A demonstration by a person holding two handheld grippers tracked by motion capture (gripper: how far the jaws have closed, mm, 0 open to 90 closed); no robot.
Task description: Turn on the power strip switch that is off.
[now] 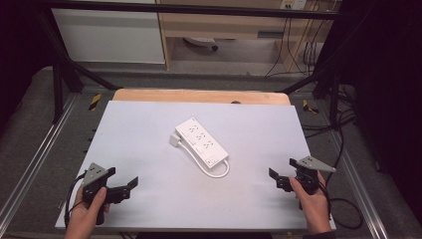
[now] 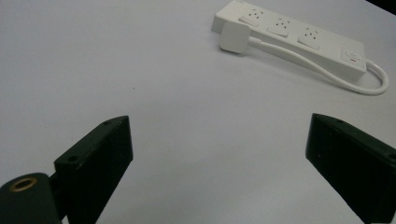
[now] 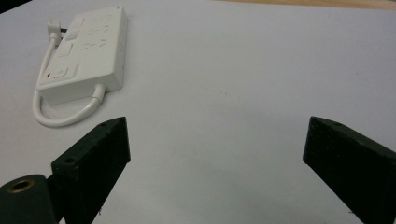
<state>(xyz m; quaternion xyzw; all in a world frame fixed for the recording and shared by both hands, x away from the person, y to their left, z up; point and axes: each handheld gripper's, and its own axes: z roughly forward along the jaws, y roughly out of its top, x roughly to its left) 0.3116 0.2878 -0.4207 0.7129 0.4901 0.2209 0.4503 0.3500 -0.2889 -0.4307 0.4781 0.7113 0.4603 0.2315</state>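
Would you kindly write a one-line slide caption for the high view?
Two hand-held grippers, left gripper and right gripper, rest open at the near corners of a white table, flanking a white power strip.

White sheet (image 1: 149, 144) spread flat over the table, wooden edge (image 1: 199, 95) peeking out along the far side. Black frame bars (image 1: 64, 64) standing at far left and far right. Beyond, a white cabinet (image 1: 109, 35) on the left, a wooden shelf unit (image 1: 224, 25) beside it. Black cables (image 1: 343, 129) trailing down the right side. Grey floor (image 1: 30, 134) all around.
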